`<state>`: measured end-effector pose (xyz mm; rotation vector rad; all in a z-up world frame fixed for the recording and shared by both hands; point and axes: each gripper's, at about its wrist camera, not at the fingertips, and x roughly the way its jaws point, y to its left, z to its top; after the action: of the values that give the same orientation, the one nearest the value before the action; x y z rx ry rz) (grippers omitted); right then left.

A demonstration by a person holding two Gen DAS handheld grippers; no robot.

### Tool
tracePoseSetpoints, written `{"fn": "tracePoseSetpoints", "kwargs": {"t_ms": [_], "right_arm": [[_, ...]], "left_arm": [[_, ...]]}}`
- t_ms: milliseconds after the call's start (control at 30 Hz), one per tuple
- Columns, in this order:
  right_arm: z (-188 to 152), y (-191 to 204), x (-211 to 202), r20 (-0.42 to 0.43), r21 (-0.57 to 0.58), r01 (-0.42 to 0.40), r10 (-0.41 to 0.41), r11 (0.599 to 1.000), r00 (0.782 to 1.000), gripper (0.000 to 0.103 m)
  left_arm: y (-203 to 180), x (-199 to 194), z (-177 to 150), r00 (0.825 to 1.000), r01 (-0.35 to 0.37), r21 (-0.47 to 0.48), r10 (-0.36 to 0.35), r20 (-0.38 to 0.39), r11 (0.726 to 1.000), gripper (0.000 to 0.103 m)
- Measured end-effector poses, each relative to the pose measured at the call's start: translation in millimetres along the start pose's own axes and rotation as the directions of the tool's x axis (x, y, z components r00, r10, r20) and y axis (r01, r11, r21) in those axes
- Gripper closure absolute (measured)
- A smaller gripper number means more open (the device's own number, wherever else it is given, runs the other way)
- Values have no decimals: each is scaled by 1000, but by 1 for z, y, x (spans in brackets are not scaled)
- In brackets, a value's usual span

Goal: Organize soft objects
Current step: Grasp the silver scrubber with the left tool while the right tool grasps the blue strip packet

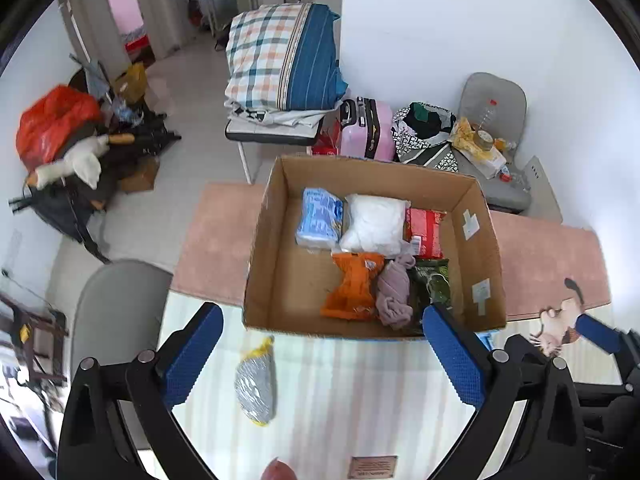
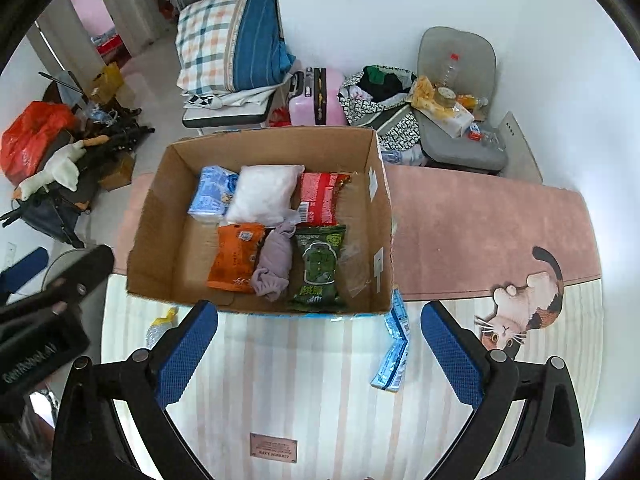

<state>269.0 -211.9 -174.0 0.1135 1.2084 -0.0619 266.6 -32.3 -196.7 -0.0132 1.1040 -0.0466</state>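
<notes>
An open cardboard box (image 1: 276, 216) (image 2: 160, 216) stands on the table and holds several soft items: a blue packet (image 2: 212, 194), a white pillow pack (image 2: 266, 194), a red packet (image 2: 320, 198), an orange packet (image 2: 236, 258), a mauve cloth (image 2: 274, 266) and a green packet (image 2: 320, 268). A grey-and-yellow mesh pack (image 1: 256, 390) (image 2: 160, 326) lies on the table in front of the box's left corner. A light blue packet (image 2: 394, 348) lies by the box's right front corner. My left gripper (image 1: 322, 354) is open above the mesh pack. My right gripper (image 2: 320, 350) is open and empty.
The table carries a striped and pink mat with a cat picture (image 2: 520, 316). Behind it stand a chair with folded bedding (image 1: 284, 60), a pink suitcase (image 1: 370, 130), a bag and a grey chair with clutter (image 1: 488, 144). A pile of bags lies on the floor at left (image 1: 60, 144).
</notes>
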Motion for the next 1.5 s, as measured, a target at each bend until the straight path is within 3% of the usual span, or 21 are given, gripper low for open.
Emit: {"fn": "tracePoseSetpoints", "kwargs": {"t_ms": [167, 233, 300, 367, 533, 667, 767, 833, 867, 933, 967, 1000, 1067, 1233, 1367, 1467, 1500], "right_arm": [[-20, -10, -1, 11, 23, -70, 70, 997, 998, 0], [-36, -25, 7, 15, 75, -44, 43, 996, 999, 0], [-53, -43, 21, -3, 125, 0, 0, 992, 1000, 0], [-72, -69, 48, -73, 191, 35, -22, 981, 997, 0], [-102, -122, 118, -222, 299, 95, -27, 950, 975, 0], [-112, -147, 170, -292, 386, 87, 32, 918, 956, 0], [-114, -154, 204, -338, 405, 102, 45, 909, 940, 1], [-116, -155, 224, -382, 405, 123, 46, 906, 923, 8], [-117, -155, 232, -409, 401, 139, 40, 905, 912, 17], [-115, -147, 231, -406, 344, 181, -28, 921, 913, 30], [-113, -141, 230, -399, 321, 174, -34, 931, 916, 41], [-114, -137, 229, -400, 299, 168, -36, 939, 916, 56], [-119, -127, 227, -419, 262, 148, -26, 954, 908, 69], [-150, -107, 219, -448, 208, 84, 18, 975, 894, 69], [-179, -92, 213, -479, 178, 29, 61, 984, 876, 69], [-191, -82, 210, -497, 156, -8, 86, 988, 863, 69], [-194, -82, 210, -500, 170, -23, 106, 985, 860, 67]], "left_arm": [[16, -4, -33, 999, -14, -127, 20, 43, 992, 1], [20, 3, -50, 999, -23, -162, 30, 37, 987, 1], [20, 21, -67, 998, -63, -181, 63, -10, 981, 1], [21, 41, -81, 993, -111, -190, 101, -59, 976, 1], [27, 99, -111, 967, -220, -216, 184, -175, 951, 1], [42, 137, -127, 942, -275, -264, 204, -267, 924, 1], [59, 151, -132, 934, -293, -306, 201, -297, 906, 1], [71, 155, -132, 936, -278, -341, 175, -305, 898, 1], [79, 156, -132, 938, -273, -368, 160, -309, 889, 1], [92, 154, -131, 946, -247, -407, 127, -300, 880, 1], [99, 153, -131, 950, -221, -428, 95, -297, 876, 1], [103, 153, -131, 951, -210, -434, 81, -297, 876, 1], [112, 153, -131, 952, -176, -441, 38, -305, 880, 1], [127, 163, -132, 937, -101, -440, -63, -343, 892, 1], [127, 181, -128, 924, -105, -359, -43, -381, 927, 1], [117, 207, -126, 906, -122, -240, 9, -424, 963, 1], [114, 214, -127, 898, -123, -206, 21, -439, 971, 6]]}}
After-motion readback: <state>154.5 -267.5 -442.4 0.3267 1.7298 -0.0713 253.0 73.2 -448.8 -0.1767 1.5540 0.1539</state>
